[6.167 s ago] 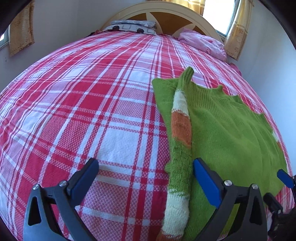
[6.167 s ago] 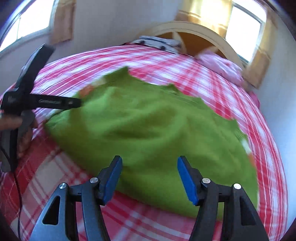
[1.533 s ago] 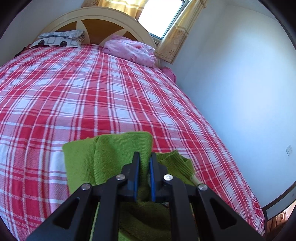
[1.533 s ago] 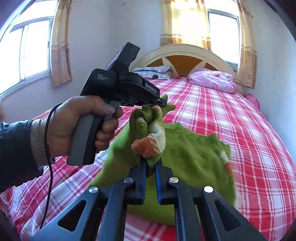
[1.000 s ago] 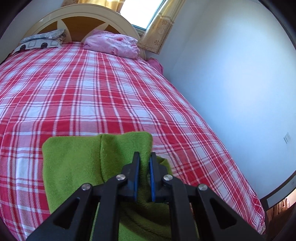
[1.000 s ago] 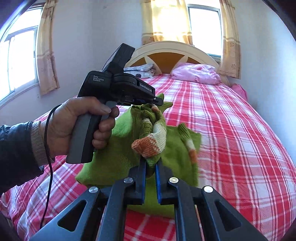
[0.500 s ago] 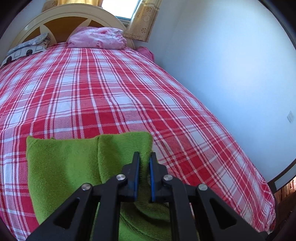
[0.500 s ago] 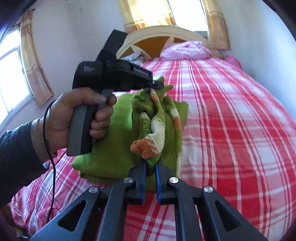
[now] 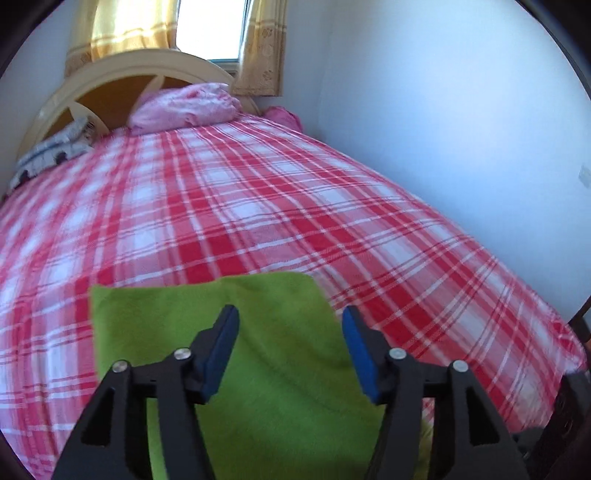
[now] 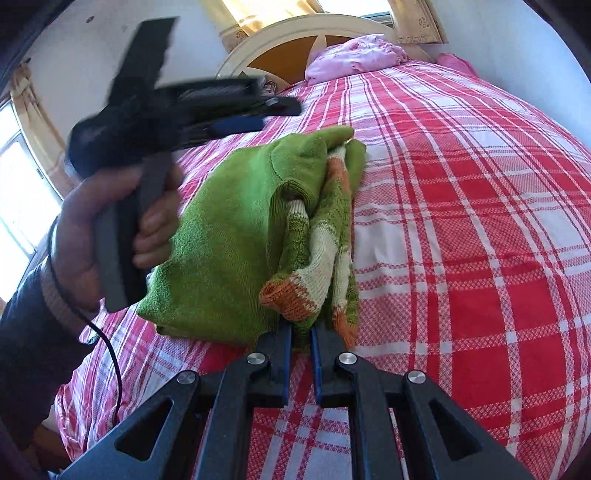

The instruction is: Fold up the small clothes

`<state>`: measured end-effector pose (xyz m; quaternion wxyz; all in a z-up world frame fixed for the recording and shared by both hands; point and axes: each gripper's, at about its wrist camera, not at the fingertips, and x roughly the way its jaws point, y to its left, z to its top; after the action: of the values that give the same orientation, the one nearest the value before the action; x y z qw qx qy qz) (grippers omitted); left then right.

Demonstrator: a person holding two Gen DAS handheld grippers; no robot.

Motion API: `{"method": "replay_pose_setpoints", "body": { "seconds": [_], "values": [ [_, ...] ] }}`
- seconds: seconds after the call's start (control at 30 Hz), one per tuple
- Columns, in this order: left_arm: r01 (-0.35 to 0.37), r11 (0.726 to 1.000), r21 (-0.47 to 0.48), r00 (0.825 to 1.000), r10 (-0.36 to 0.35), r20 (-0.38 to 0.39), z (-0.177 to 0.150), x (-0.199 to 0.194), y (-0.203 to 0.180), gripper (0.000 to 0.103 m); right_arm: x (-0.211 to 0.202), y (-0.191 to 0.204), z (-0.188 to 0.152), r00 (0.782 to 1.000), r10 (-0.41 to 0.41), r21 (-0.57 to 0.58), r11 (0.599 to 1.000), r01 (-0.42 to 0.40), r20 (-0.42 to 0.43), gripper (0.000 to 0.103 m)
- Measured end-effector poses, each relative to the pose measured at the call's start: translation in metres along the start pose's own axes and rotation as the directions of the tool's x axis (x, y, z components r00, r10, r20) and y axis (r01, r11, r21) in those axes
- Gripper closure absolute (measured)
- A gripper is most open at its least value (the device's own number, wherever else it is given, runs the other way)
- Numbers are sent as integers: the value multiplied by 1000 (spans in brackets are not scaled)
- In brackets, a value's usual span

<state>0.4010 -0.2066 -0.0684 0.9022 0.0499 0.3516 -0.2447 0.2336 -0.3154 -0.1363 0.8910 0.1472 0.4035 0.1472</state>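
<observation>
Right now the right gripper (image 10: 301, 338) is nearest: jaws pressed together, pinching the bunched edge of the green sweater (image 10: 236, 236) where the orange-and-cream striped sleeve cuffs (image 10: 306, 284) hang out of the fold. Sweater is folded into a thick bundle, lying on the red plaid bedspread (image 10: 461, 221), near its foot end.

Left gripper (image 9: 290, 343) has just been opening: blue pads (image 9: 221, 350) spread apart, nothing pinched. Sweater's flat green top layer (image 9: 280, 369) lies under the gap, no contact visible from the left wrist view. In the right wrist view the left gripper (image 10: 258, 110) is motion-blurred, above the sweater's far end; the person's hand (image 10: 110, 229) wraps its handle, dark sleeve (image 10: 33, 350) and a black cable (image 10: 110, 354) trailing off the wrist.

Beyond the sweater, bare bedspread runs to the headboard (image 9: 110, 77), cream arch with orange-brown panels. Pink pillow (image 9: 184, 107) lies against the headboard, toward the wall side; a grey patterned bundle (image 9: 51, 151) sits at the headboard's other end. Behind the headboard, a window (image 9: 210, 29) with yellow curtains (image 9: 262, 48).
</observation>
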Motion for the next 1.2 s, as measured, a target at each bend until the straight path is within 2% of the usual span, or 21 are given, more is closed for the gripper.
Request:
{"method": "replay_pose_setpoints", "body": {
  "seconds": [0.1,0.13,0.2,0.23,0.27,0.3,0.4,0.43,0.47,0.5,0.6,0.7,0.73,0.8,0.83,0.93,1.0,1.1,1.13,1.2],
  "values": [
    [-100,995,-1,995,100,19,-23,-20,19,30,-4,-6,-4,1000,21,23,1000,-21,4,92],
    [-127,992,-11,992,127,26,-36,-29,28,30,-8,-8,-4,1000,22,24,999,-22,14,89],
    [-154,987,-38,987,156,45,-54,-43,42,27,-18,-8,-4,999,-3,21,1000,2,51,75],
    [-174,983,-56,983,177,54,-66,-52,50,22,-25,-7,-3,996,-34,16,999,33,80,54],
    [-174,982,-69,982,178,60,-73,-54,54,20,-33,-7,-2,991,-64,16,998,63,117,42],
    [-168,982,-87,983,174,64,-82,-57,59,15,-43,-7,0,983,-83,28,996,79,164,42],
    [-165,980,-112,984,171,48,-102,-54,66,13,-52,-4,15,973,-88,45,996,80,215,43],
    [-158,980,-124,985,165,44,-107,-52,67,12,-51,-1,23,972,-87,39,996,81,216,46],
    [-146,979,-141,987,153,41,-109,-50,70,11,-49,3,30,973,-79,30,997,75,217,56],
    [-131,979,-157,989,140,46,-110,-50,72,10,-43,9,41,975,-63,20,998,60,212,60],
    [-113,980,-161,991,122,47,-112,-46,72,1,-15,8,69,989,-18,52,999,11,146,64],
    [-95,981,-171,994,102,33,-117,-44,73,1,26,0,89,1000,14,101,995,-17,27,65],
    [-90,981,-173,994,98,43,-116,-46,74,1,37,-5,91,1000,16,130,991,-16,2,81],
    [-85,980,-178,995,93,41,-120,-47,75,0,45,-9,91,1000,-15,141,990,16,-8,86],
    [-76,980,-186,996,84,36,-120,-46,76,0,39,-8,90,1000,-21,139,990,18,16,87],
    [-43,978,-203,999,48,23,-122,-44,79,0,22,-4,82,995,-58,136,990,46,86,88],
    [-28,979,-200,1000,30,4,-122,-40,79,0,32,-7,75,992,-118,134,985,111,49,88],
    [-34,980,-197,999,34,-3,-124,-39,78,0,42,-4,68,988,-156,74,985,154,17,86],
    [-35,980,-198,999,36,-2,-124,-40,78,0,38,-1,71,985,-168,58,984,166,30,83],
    [-37,979,-200,999,38,-2,-125,-40,77,0,29,4,78,978,-200,51,979,197,63,63]
  ]
}}
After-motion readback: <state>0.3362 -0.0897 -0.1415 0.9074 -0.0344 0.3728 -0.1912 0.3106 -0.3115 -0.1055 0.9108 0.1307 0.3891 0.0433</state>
